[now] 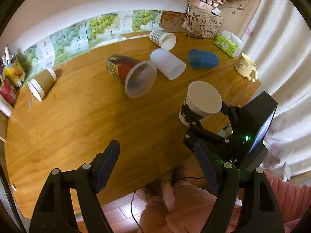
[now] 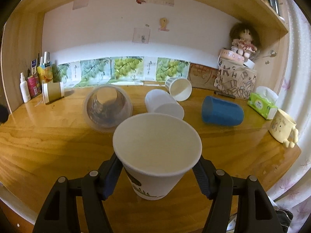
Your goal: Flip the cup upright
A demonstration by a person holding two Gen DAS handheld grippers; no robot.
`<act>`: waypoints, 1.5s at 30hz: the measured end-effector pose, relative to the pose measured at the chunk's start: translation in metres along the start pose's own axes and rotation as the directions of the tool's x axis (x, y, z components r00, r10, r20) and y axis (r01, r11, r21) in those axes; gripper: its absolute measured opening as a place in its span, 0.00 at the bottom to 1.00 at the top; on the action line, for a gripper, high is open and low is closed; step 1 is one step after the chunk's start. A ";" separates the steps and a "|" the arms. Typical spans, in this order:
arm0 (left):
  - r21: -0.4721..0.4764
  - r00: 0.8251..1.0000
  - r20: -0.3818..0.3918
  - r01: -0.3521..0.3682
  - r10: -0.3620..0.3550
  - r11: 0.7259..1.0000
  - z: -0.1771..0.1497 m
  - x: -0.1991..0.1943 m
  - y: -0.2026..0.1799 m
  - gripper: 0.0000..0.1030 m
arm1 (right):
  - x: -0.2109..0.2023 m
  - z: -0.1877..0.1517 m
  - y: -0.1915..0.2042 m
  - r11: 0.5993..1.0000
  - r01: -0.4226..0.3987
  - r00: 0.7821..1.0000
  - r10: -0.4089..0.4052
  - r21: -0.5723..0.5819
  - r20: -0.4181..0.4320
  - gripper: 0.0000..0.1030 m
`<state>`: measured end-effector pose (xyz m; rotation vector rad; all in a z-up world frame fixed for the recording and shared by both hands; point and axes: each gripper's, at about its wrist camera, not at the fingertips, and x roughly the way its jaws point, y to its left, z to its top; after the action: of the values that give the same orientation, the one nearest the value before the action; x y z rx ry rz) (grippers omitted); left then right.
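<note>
A white paper cup (image 2: 155, 155) with a printed side stands mouth up on the wooden desk, near its front edge. My right gripper (image 2: 157, 174) is shut on the white paper cup, one finger on each side of its wall. The cup also shows in the left wrist view (image 1: 202, 101), held by the right gripper (image 1: 204, 114). My left gripper (image 1: 155, 165) is open and empty above the desk's front edge, to the left of the cup.
Several cups lie on their sides: a clear printed cup (image 1: 134, 75), a frosted white cup (image 1: 167, 64), a blue cup (image 1: 203, 58), a checked paper cup (image 1: 162, 38), a brown paper cup (image 1: 41, 83). A cream mug (image 1: 245, 66), tissue box (image 1: 227, 45) and bag (image 1: 202, 24) stand right.
</note>
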<state>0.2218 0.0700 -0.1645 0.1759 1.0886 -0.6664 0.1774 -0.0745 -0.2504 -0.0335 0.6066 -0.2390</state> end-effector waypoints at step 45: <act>-0.509 0.850 0.216 -0.322 0.480 0.798 -0.045 -0.114 -0.156 0.87 | -0.210 0.064 -0.169 0.926 -0.378 0.896 0.371 0.021 -0.244 0.82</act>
<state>0.0640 0.0136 -0.0584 -0.1109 0.8073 -0.0273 0.0110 -0.1923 -0.0632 0.0884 0.8479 0.1440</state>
